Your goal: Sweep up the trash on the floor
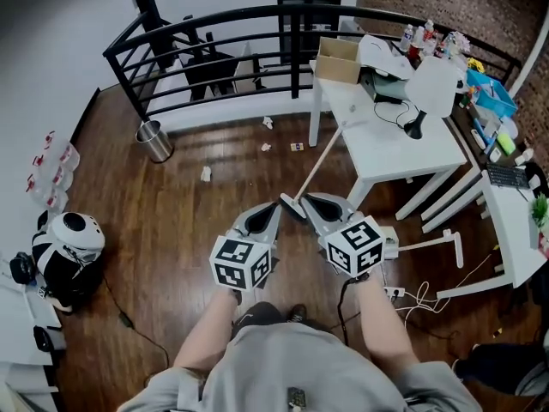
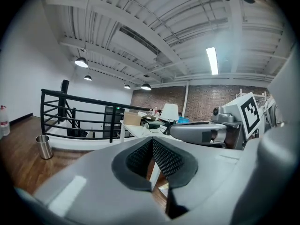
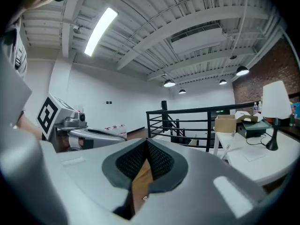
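Note:
Several small scraps of trash (image 1: 266,147) lie on the dark wood floor between the railing and the white table. A pale long-handled tool (image 1: 322,161) slants from the table's edge towards me. Its dark near end shows between my two grippers, and I cannot tell whether it touches them. In the head view my left gripper (image 1: 273,209) and right gripper (image 1: 310,202) are side by side in front of my body, both shut with nothing held. The left gripper (image 2: 152,144) has its pads together in its own view. So has the right gripper (image 3: 146,146) in its own view.
A steel bin (image 1: 154,141) stands by the black railing (image 1: 214,24). The white table (image 1: 386,144) on the right carries a cardboard box (image 1: 336,58) and a lamp (image 1: 433,88). A black and white bag (image 1: 69,251) lies on the left. Cables and a power strip (image 1: 399,293) trail near my right foot.

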A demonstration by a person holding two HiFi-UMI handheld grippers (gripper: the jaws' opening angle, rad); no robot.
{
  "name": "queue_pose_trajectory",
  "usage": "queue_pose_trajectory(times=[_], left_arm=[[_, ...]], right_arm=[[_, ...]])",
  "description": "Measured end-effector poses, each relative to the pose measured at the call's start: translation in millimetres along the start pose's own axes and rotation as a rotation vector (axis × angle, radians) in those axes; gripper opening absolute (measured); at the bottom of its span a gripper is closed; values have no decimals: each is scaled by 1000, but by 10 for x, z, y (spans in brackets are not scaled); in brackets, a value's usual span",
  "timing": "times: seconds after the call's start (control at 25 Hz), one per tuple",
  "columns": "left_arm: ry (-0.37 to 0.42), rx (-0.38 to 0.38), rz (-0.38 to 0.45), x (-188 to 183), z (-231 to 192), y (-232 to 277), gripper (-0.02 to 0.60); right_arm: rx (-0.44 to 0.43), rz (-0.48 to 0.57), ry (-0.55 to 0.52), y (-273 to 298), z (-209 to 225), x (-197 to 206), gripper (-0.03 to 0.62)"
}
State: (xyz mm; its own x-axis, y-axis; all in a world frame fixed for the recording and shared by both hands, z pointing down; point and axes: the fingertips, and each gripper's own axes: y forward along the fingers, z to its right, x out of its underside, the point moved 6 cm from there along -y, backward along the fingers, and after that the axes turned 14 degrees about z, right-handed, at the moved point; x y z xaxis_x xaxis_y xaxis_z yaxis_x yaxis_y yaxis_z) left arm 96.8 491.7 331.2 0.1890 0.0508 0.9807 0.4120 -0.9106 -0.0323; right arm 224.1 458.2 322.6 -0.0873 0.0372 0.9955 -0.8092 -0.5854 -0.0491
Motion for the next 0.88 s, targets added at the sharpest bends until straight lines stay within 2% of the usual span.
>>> queue_pose_trajectory(times=[0.2, 0.6, 0.88], left_arm=[[-4, 3, 3, -1, -221, 483, 8], [-55, 25, 7, 18, -1114, 1538, 8], [-70, 64, 7, 8, -1625, 2172, 8]], right_arm=[[22, -3, 19, 271, 432, 64, 0], [64, -43, -18, 1262, 1241, 74, 0], [138, -64, -31, 1732, 1695, 95, 0]])
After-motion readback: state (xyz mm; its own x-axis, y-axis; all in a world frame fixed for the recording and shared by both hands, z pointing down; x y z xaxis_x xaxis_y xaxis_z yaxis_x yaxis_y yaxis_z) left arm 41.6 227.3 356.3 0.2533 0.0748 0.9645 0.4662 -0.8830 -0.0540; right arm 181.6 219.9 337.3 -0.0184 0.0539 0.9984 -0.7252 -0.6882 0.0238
